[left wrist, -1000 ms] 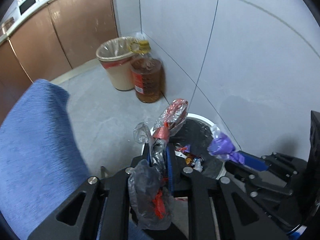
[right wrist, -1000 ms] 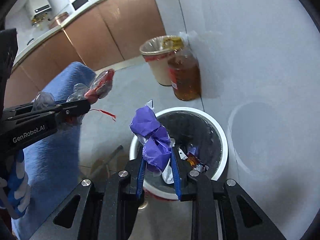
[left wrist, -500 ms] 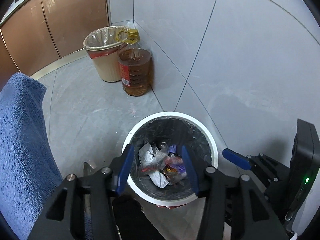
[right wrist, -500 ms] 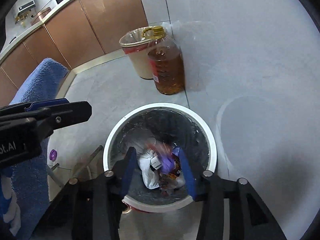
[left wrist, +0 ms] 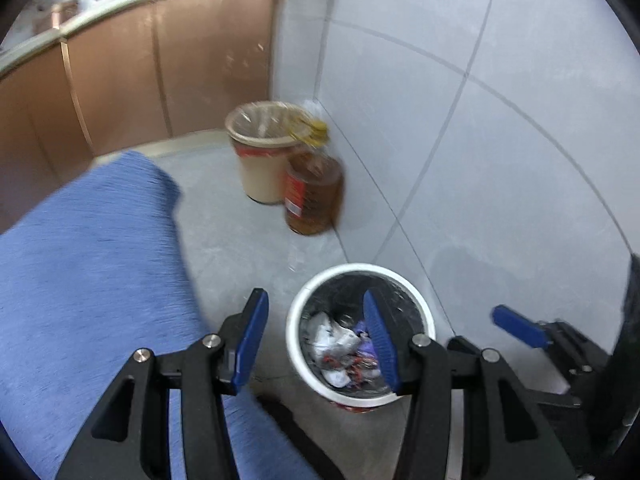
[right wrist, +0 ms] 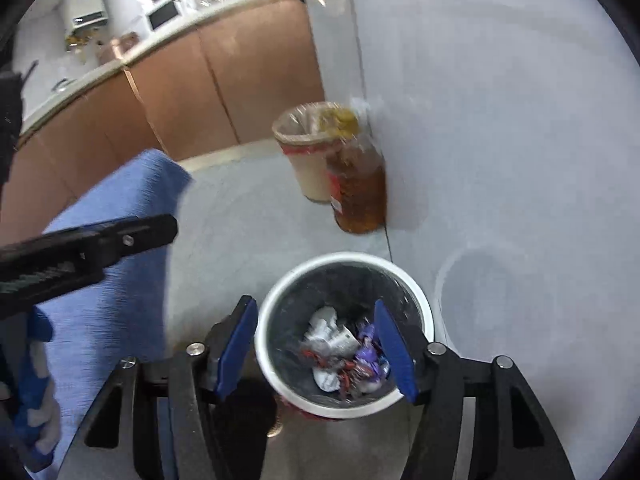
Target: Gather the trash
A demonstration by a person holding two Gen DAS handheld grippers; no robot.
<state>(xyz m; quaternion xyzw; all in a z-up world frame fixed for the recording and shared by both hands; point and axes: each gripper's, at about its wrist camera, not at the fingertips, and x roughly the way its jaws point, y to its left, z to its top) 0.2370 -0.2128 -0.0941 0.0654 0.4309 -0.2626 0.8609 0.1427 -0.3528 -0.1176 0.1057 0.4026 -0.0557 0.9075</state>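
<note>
both grippers empty, trash sitting in the white bin

left wrist view first: the left gripper (left wrist: 314,322) is seen with its blue pads spread wide and nothing between them. the right gripper (right wrist: 316,328) is spread just the same and equally empty. both are held above the white bin (left wrist: 297,312), a bit off to its near side, probably so that anything let go would fall straight in.

the trash (right wrist: 346,354) is found at the bottom of the bin's dark liner: crumpled white paper, some purple plastic and red-and-clear wrapper bits, all piled together. nothing is seen hanging on the rim or dropped on the floor beside it, so this round is judged done, with more to be fetched if any is left elsewhere.

the bin is parked right against the pale tiled wall (left wrist: 500,120), presumably to keep it out of the walkway. further along the same wall a beige bin (left wrist: 260,160) with a clear liner is tucked into the corner, with a big jug of amber oil (left wrist: 314,196) touching or almost touching it.

the floor (left wrist: 240,240) is smooth grey and looks hard, so a dropped wrapper would likely slide. something covered in blue fabric (left wrist: 88,280) fills the left side; what it is cannot be told. brown cabinets (left wrist: 120,80) under a cluttered counter run along the back. everything is a bit motion-blurred.
</note>
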